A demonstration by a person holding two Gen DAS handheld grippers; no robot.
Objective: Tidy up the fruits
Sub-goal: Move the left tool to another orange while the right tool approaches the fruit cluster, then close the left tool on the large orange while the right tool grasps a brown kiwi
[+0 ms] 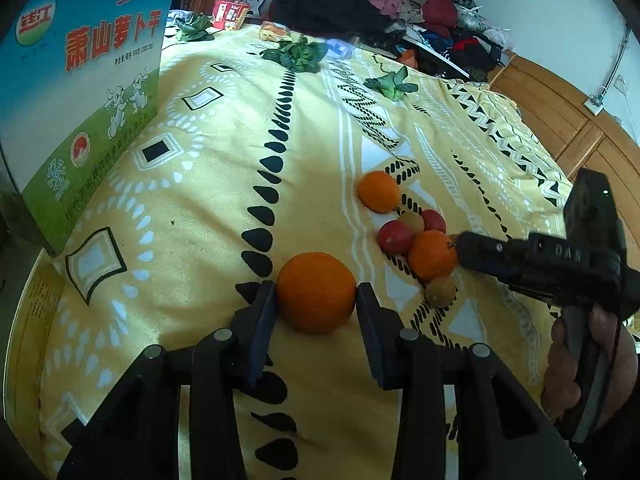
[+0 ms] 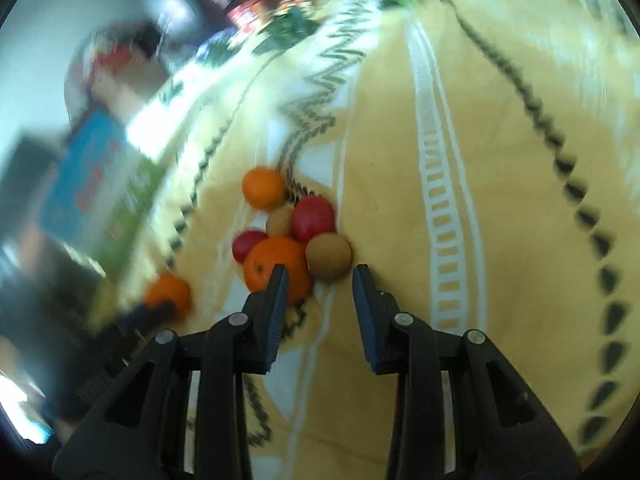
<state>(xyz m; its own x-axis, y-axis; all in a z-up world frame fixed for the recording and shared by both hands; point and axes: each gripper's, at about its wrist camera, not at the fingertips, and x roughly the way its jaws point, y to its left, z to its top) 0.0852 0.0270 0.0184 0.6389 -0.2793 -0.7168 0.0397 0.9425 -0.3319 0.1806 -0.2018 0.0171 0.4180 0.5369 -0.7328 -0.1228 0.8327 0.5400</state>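
My left gripper [image 1: 316, 292] is shut on a large orange [image 1: 316, 298] that rests on the yellow patterned bedspread [image 1: 200, 220]. To its right lies a cluster of fruit: a second orange [image 1: 432, 256], a third orange [image 1: 378, 192], two red fruits [image 1: 396, 236] and two small brown fruits [image 1: 440, 292]. My right gripper [image 2: 320, 270] stands open with nothing between its pads. Its tips are just short of a brown fruit [image 2: 328, 256], and its left finger overlaps the orange [image 2: 272, 264]. The left wrist view shows the right gripper [image 1: 460, 246] reaching in from the right, held by a hand [image 1: 568, 364].
A blue and green carton [image 1: 80, 100] stands at the left edge of the bed. Green leafy items [image 1: 298, 54], a red cup [image 1: 228, 14] and a pile of clothes [image 1: 380, 0] lie at the far end. Wooden panelling [image 1: 560, 120] runs along the right.
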